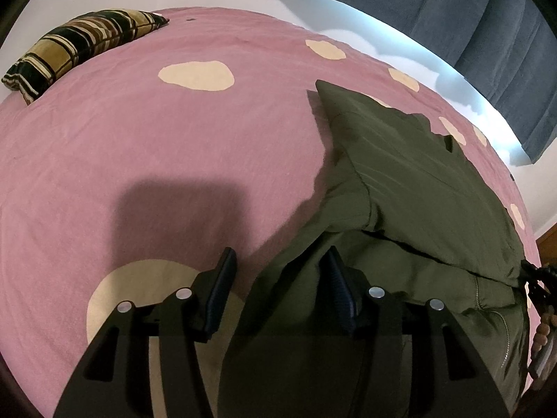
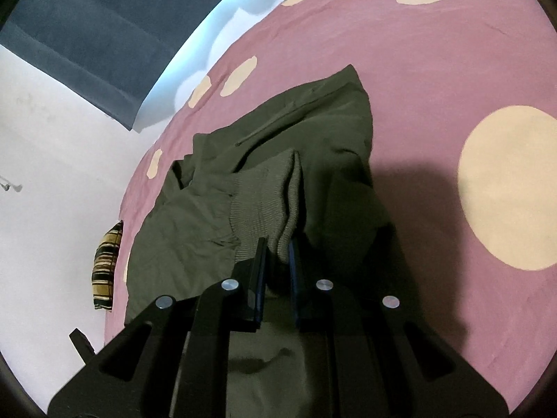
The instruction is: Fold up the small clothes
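An olive green jacket (image 1: 417, 181) lies crumpled on the pink bedspread (image 1: 156, 146), filling the right half of the left wrist view. My left gripper (image 1: 280, 254) is open above the jacket's near left edge. Its left finger is over the bedspread and its right finger over the fabric, with nothing pinched. In the right wrist view the jacket (image 2: 313, 122) runs away from me. My right gripper (image 2: 276, 244) is shut on the jacket's ribbed knit cuff (image 2: 268, 195), which bunches up from between the jaws.
The bedspread (image 2: 452, 52) has cream spots. A striped brown and black cushion (image 1: 80, 45) lies at its far left corner. Blue-grey upholstery (image 1: 470, 35) stands beyond the bed's far edge, with a white wall behind. A dark beaded cord (image 1: 541, 310) shows at the jacket's right.
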